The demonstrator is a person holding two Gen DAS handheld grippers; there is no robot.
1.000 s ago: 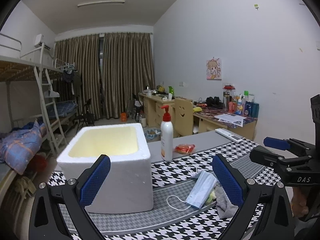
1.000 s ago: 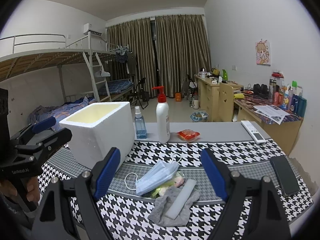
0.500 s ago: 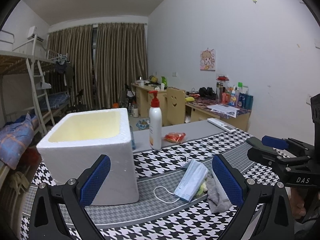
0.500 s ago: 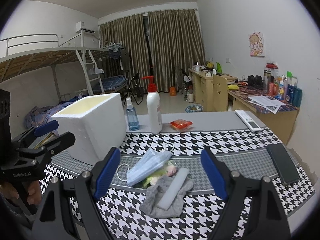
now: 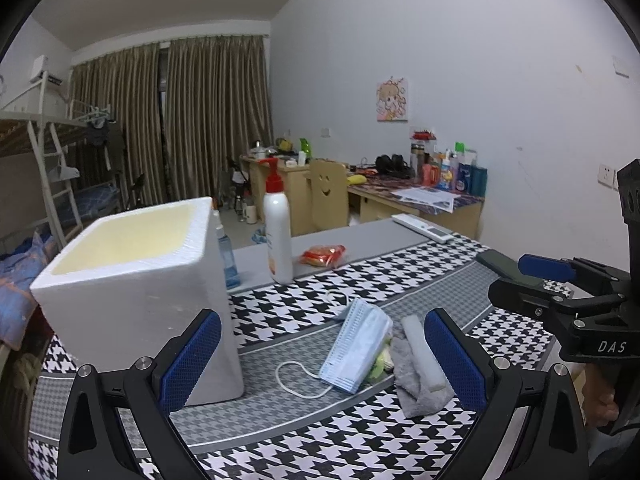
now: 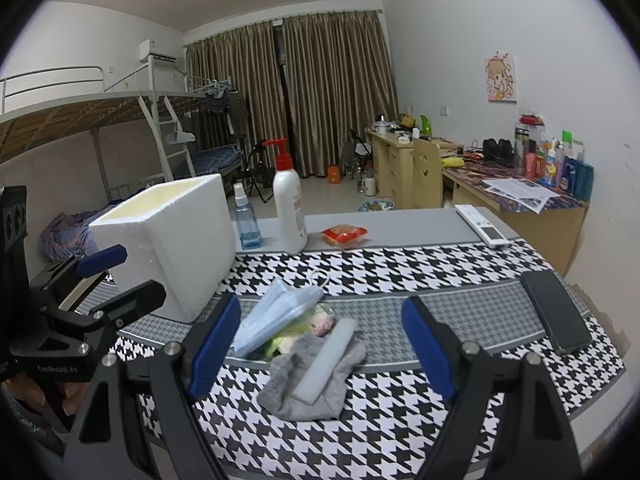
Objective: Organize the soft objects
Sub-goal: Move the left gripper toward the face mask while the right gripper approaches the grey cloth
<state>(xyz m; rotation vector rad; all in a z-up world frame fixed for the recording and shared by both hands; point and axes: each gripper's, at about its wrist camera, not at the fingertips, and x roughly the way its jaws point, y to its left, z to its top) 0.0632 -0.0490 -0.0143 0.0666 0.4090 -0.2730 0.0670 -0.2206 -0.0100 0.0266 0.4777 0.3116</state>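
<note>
left gripper point(image 5: 322, 360) | lower, nearer face mask point(image 5: 357, 350) | right gripper point(image 6: 320, 346) | likewise

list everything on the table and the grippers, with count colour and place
foam box: 1, white, left on the table, open top
face mask: 1, light blue, centre, over a small colourful item
sock: 1, grey, beside the mask, under a pale strip
pale strip: 1, whitish
pump bottle: 1, white, red pump, behind the pile
spray bottle: 1, blue, next to the box
snack packet: 1, red
remote: 1, white, far right
phone: 1, black, right edge
left gripper: open, empty
right gripper: open, empty
</note>
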